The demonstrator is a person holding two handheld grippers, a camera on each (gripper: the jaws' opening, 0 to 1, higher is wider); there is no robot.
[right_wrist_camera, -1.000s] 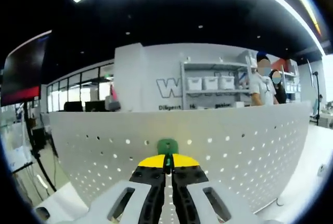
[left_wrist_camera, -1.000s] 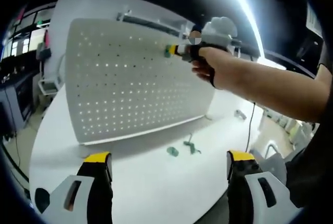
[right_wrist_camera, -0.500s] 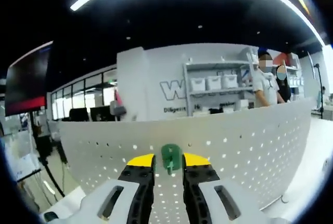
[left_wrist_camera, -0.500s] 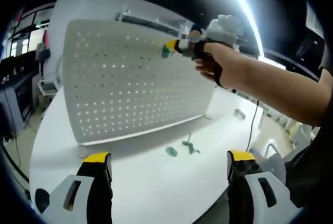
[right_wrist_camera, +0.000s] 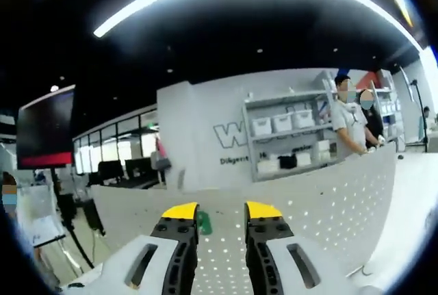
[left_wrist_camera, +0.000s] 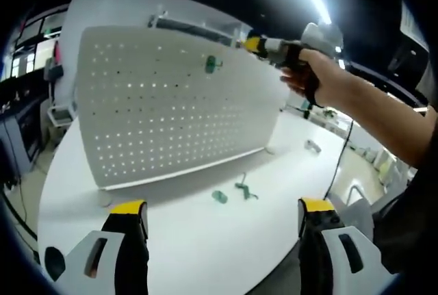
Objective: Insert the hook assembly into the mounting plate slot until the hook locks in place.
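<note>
Pegboard (left_wrist_camera: 171,103) upright on white worktop (left_wrist_camera: 191,240), left gripper view. Green hook (left_wrist_camera: 213,65) seated in board at 12 o'clock, near top edge. Two loose green pieces (left_wrist_camera: 233,192) on worktop at 6 o'clock of board. Left gripper (left_wrist_camera: 222,223) jaws wide, empty. Right gripper (left_wrist_camera: 256,44) at 1 o'clock, clear of hook, held in hand (left_wrist_camera: 321,79). Right gripper view: jaws narrowly parted, empty; hook (right_wrist_camera: 204,223) beside left jaw.

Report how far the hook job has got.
Looks done: one green hook sits on the pegboard, clear of the right tongs, which are open beside it. In hand: nothing; the left tongs are open too. Left: two more green pieces lie on the table. Whether the hook is locked cannot be told.
</note>
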